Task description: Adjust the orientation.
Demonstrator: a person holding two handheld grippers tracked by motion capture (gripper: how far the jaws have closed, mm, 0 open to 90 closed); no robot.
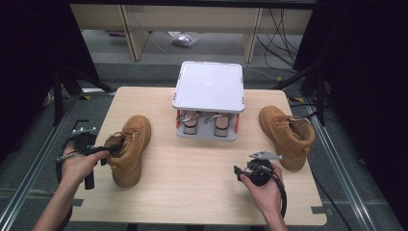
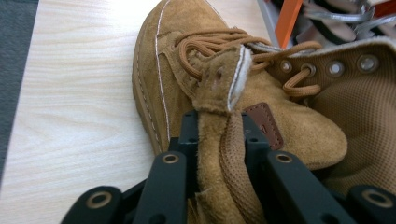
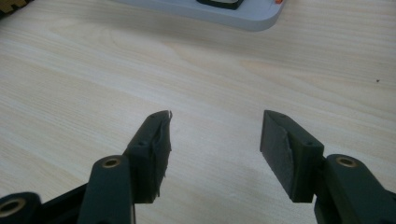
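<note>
Two tan suede boots, two hand-held grippers and one grey shoe rack lie on one wooden table (image 1: 192, 183). At far left, we see the left gripper (image 1: 107, 150) with its jaws clamped on the upright collar flap of the left boot (image 1: 129, 149); in the left gripper view this flap (image 2: 222, 140) stands pinched between both black jaws, with the laces just beyond them. Ahead of both grippers, at the table's far edge, we find the rack (image 1: 208, 89), two sandals tucked under its flat top. The right gripper (image 1: 242, 172) rests with jaws wide apart and holding nothing. The right boot (image 1: 286, 134) sits just to its right, apart from it.
</note>
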